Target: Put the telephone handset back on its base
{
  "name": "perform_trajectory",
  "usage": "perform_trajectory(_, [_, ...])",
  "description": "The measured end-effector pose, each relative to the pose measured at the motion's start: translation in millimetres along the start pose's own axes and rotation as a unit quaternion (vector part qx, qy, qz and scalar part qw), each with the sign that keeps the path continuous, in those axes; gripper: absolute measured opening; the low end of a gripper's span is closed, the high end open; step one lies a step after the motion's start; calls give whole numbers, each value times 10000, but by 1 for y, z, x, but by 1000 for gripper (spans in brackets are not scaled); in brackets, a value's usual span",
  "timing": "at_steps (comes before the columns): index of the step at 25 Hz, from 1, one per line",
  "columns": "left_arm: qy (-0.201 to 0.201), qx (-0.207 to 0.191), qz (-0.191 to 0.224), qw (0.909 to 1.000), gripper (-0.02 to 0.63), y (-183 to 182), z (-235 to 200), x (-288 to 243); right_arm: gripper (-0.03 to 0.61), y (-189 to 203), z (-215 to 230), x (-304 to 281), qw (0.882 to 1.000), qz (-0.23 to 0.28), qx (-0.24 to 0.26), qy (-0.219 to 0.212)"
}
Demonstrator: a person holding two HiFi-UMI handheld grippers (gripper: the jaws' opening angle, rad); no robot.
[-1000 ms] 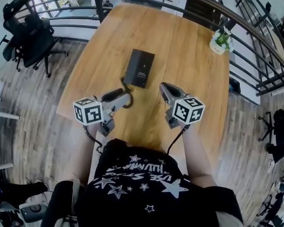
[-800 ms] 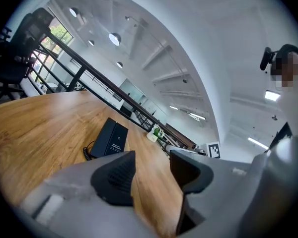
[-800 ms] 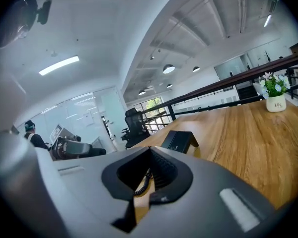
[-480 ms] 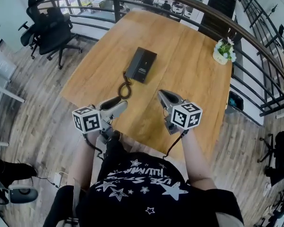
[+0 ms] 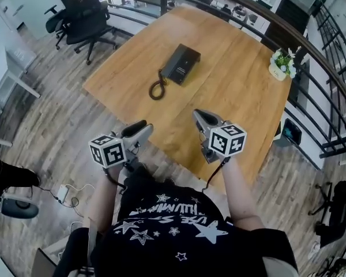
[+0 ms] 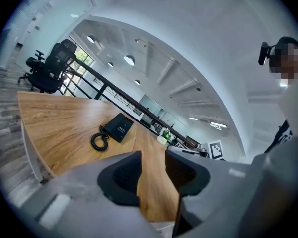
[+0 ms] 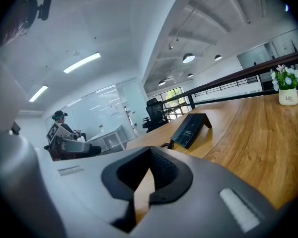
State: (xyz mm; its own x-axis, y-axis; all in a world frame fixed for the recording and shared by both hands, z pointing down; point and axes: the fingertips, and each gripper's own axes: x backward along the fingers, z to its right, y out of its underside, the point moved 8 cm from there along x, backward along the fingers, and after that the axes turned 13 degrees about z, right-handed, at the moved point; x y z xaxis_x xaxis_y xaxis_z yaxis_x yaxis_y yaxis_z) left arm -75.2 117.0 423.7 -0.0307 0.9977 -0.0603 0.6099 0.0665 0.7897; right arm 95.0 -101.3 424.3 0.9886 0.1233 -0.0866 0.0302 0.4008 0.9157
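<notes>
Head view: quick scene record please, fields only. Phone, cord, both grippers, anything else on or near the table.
table: wood
phone: black, mid-table; no separate handset seen
cord: coiled, on the table at the phone's near side
plant: small pot, table's far right edge
left gripper: open, nothing between the jaws, which have just been closing; well short of the phone
right gripper: shut, empty; also short of the phone
chair: black office chair, on the floor beyond the table's left end

The black telephone (image 5: 182,63) lies on the wooden table (image 5: 230,108), its coiled cord (image 5: 157,89) looped just beside it.
</notes>
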Motion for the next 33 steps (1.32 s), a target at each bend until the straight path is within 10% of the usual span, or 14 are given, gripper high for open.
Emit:
perform_trajectory(11, [-662,141,289,9973,3,-10,0,45,0,-1,-28,-34,9984,-442,-33,-361])
perform_trajectory(25, [-1257,-573,84,9904,2,63,22,211,0,69,-145,3,9951,-702,223,-659])
perform_trajectory(33, [-1793,-1324,-115,9748,2,85,68,222,0,65,-149,64,9951,-720,262,-629])
